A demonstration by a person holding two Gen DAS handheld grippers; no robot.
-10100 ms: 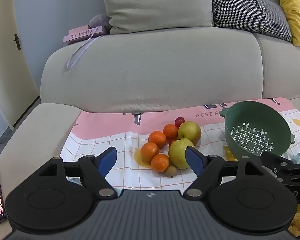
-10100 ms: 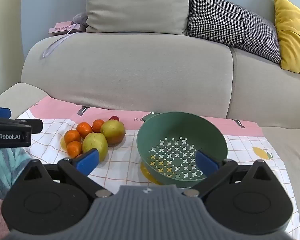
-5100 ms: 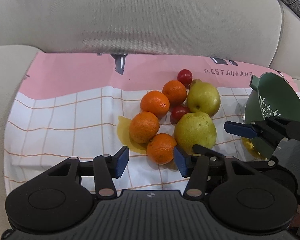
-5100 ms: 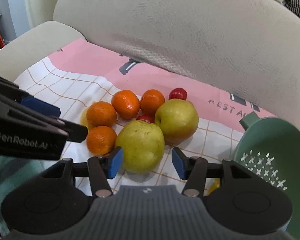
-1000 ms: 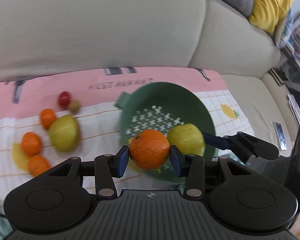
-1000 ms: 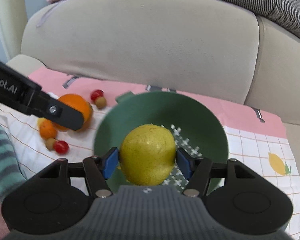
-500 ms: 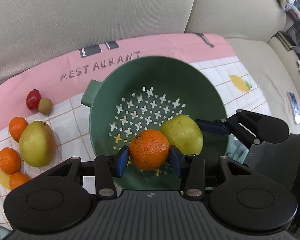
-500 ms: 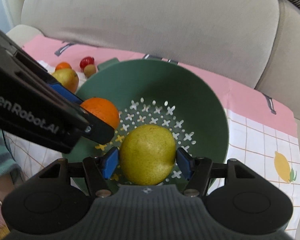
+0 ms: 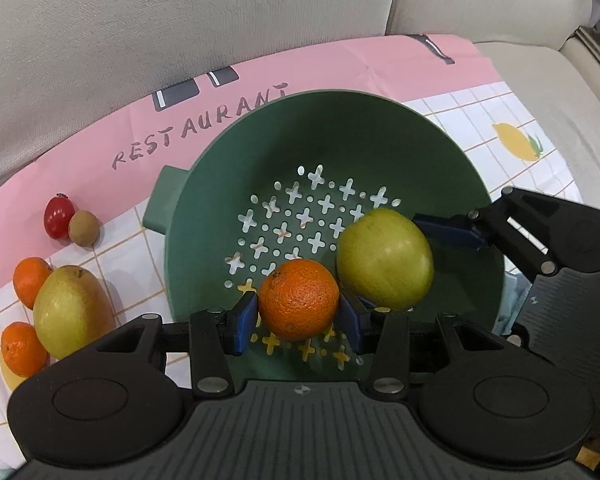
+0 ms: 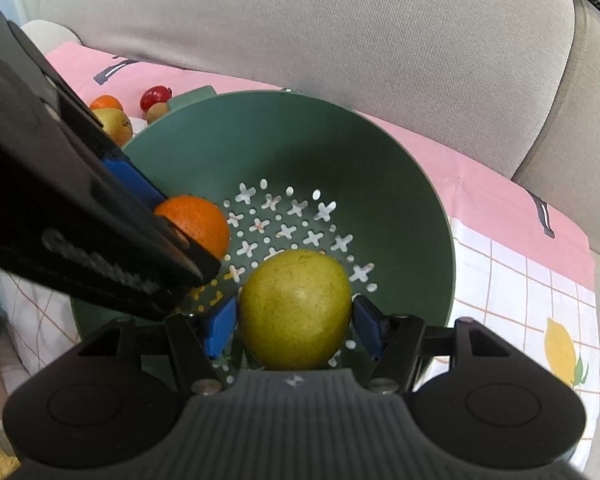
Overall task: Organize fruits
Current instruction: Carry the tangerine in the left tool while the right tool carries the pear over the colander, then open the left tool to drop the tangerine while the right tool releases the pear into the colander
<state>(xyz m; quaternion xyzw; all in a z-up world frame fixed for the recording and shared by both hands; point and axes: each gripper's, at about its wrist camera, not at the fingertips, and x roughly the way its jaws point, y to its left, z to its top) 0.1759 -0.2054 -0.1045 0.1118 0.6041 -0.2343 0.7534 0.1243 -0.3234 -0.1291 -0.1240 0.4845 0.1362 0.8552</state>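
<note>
the left claw is clenched on an orange, its two blue pads pressed against either side of the fruit. the orange hangs inside the green colander, low over the cross-shaped holes at the near part of its floor; whether it touches the floor cannot be told. just to its right, and a little farther in, the right claw grips a yellow-green pear between its own blue pads, also down inside the colander. in the right wrist view the left claw crosses the picture from the left, with the orange at its tip, near the pear but apart from it.

the colander stands on a cloth with an orange grid on white and a pink band lettered "restaurant", spread over a sofa seat. the colander's handle points left.

on the cloth to the left of the colander lies a second pear, with three small oranges around it: one at its near left, one at its far left touching it, and only those two show clearly in the left wrist view. farther back, near the pink band, a red cherry tomato and a small brown kiwi lie touching each other.

behind everything rises the beige sofa back.
</note>
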